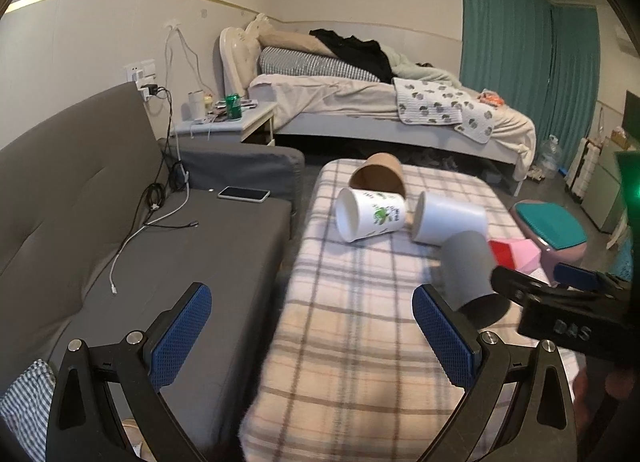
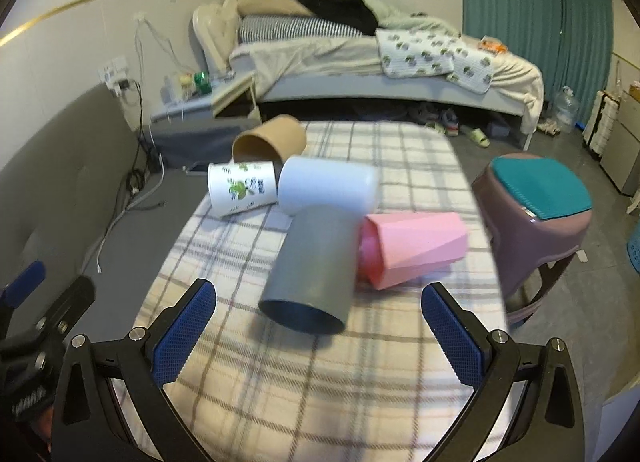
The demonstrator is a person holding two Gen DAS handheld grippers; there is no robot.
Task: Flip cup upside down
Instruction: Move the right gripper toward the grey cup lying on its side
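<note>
- Right gripper (image 2: 318, 326): jaws spread wide, nothing between the blue pads (image 2: 182, 332), hovering low over the checked blanket (image 2: 320, 382).
- Just ahead, at 12 o'clock from those pads: grey cup (image 2: 308, 274) on its side, dark mouth toward the camera, its far end touching the white cup (image 2: 328, 185).
- At 2 o'clock from the grey cup: pink cup (image 2: 416, 248), also on its side, pressed against the grey wall.
- Farther off at 11 o'clock: printed paper cup (image 2: 242, 187) and, behind it, brown paper cup (image 2: 270, 139), both lying down.
- Off the blanket edge at 3 o'clock: purple stool (image 2: 532, 229) with a teal top.
- Left gripper (image 1: 312, 336): jaws likewise wide apart and empty, straddling the gap between grey sofa (image 1: 160, 262) and blanket; phone (image 1: 244, 193) on the sofa at 11 o'clock.
- No cup standing mouth-down yet; task judged barely begun, grey cup the likeliest target.
- Risk: round cups on soft fabric roll easily, so a pad nudging the grey wall before closing could send it toward 9 o'clock and off the edge.
- Risk: neighbours touch the grey cup, so lifting or turning it may drag the pink or white one along.
- Risk: gripping near the open rim may squash or slip; some blur here, so exact clearance cannot be told.
</note>
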